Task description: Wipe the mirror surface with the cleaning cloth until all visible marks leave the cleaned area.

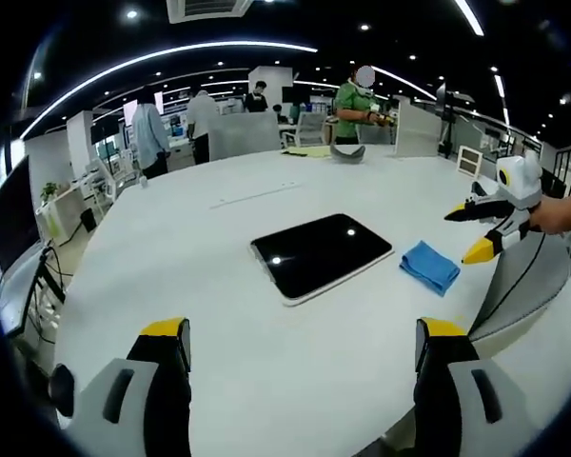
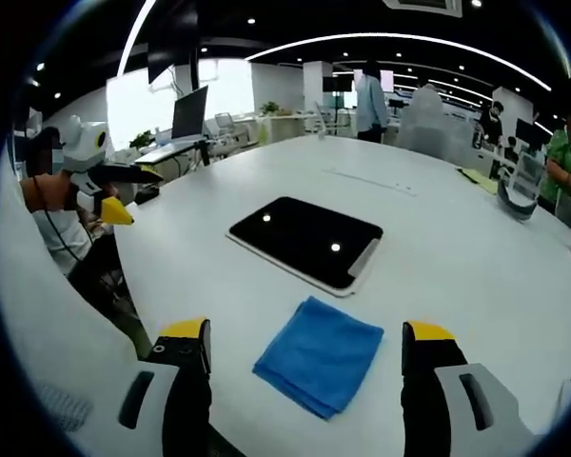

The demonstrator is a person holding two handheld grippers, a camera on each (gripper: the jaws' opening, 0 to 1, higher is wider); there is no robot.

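With both grippers' jaws spread and empty, bring your right gripper down on the folded blue cleaning cloth lying just beside the dark mirror on the white table, pinching its near edge

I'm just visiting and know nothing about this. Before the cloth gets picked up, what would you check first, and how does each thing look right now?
1. Blue cloth free to grab, lying flat on the white table: ok.
2. Right hand-held gripper open and lined up with the cloth between its jaws: ok.
3. Left hand-held gripper open, holding nothing: ok.
4. Mirror lying flat with nothing on it: ok.
5. Cloth apart from the mirror, not overlapping it: ok.
6. Marks on the mirror located: cannot tell; I see ceiling light reflections, no clear smudges.
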